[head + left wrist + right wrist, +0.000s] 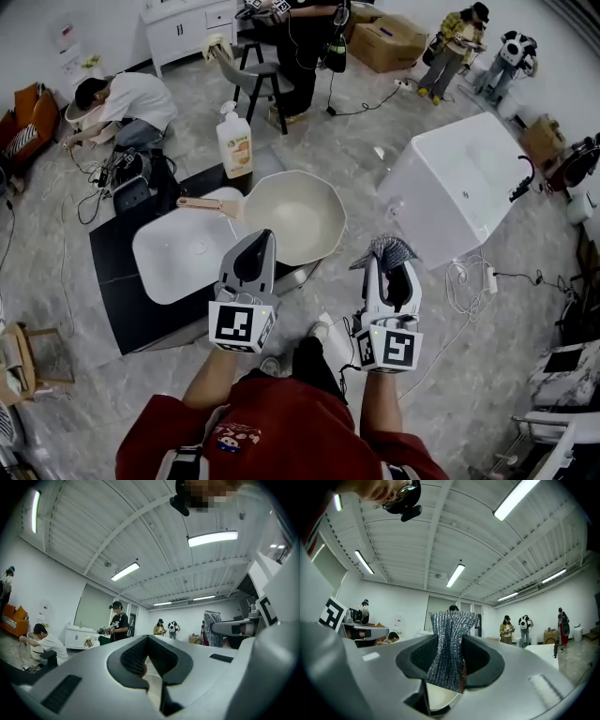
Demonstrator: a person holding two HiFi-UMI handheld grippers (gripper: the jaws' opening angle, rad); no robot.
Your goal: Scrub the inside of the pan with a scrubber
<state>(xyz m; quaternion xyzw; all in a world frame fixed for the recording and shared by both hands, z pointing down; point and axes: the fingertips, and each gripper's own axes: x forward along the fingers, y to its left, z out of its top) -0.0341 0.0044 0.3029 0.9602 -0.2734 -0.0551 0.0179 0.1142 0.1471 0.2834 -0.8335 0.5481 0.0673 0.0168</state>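
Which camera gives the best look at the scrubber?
The right gripper view: the scrubber stands large and centred, pinched in the right hand-held gripper. The head view shows it small at that gripper's tip; the left gripper view catches it small at the right.

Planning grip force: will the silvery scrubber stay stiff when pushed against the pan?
Probably soft: the scrubber pinches to a narrow waist between the fingers. Likely light and springy too: its woven top fans out unsupported beyond them.
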